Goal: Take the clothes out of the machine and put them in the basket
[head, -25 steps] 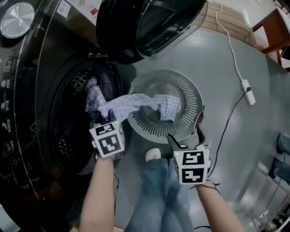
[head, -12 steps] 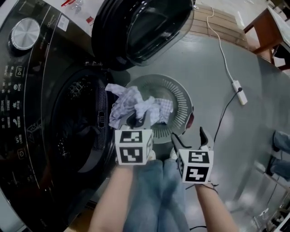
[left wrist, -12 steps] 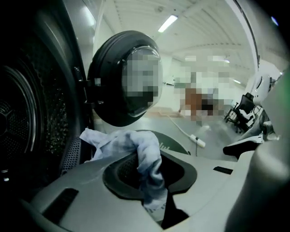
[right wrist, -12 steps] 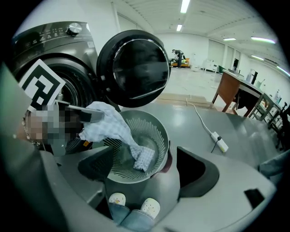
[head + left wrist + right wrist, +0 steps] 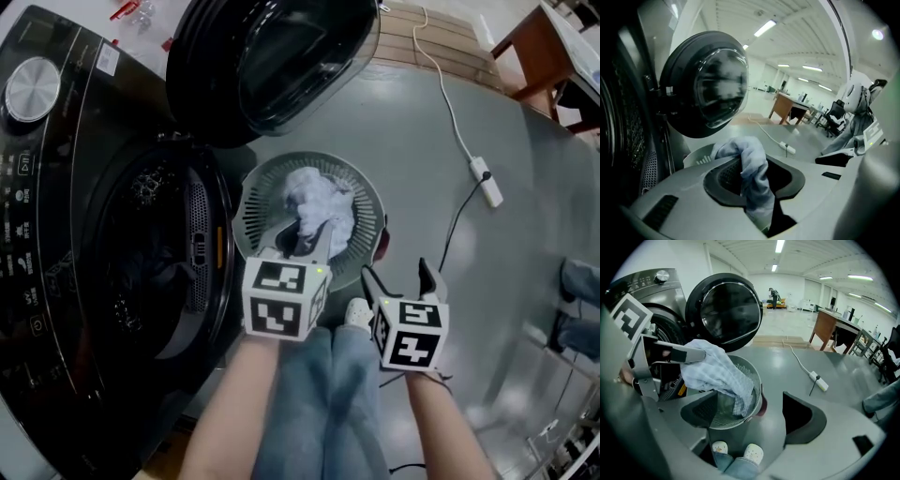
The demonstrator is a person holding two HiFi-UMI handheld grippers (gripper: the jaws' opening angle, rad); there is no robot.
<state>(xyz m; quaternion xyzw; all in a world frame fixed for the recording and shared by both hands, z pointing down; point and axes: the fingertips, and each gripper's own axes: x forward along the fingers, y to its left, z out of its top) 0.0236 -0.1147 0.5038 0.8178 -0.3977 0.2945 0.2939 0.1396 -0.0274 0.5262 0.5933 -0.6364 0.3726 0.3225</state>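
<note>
Holding: our left gripper is clamped on a pale checked cloth. Its jaws have just been opening a little, with the fabric pinched between them.
Cloth: we see it bunched above the basket at the centre of the head view. In the right gripper view it drapes down from the left gripper, and its lower end hangs inside the basket.
Basket: round, grey, with a slotted wall. It stands on the floor just right of the machine's opening.
Right gripper: our right gripper has its jaws wide apart with nothing between them. It sits lower right of the basket, clear of the cloth.
Washing machine: the dark front-loader fills the left of the head view. Its round door is swung open at the top centre.
Drum: the drum is too dark for us to tell what lies inside.
Floor items: a white power strip lies on its cable at the upper right, well apart from the basket.
Ourselves: our jeans run down the bottom centre, with one pale shoe just below the basket.
</note>
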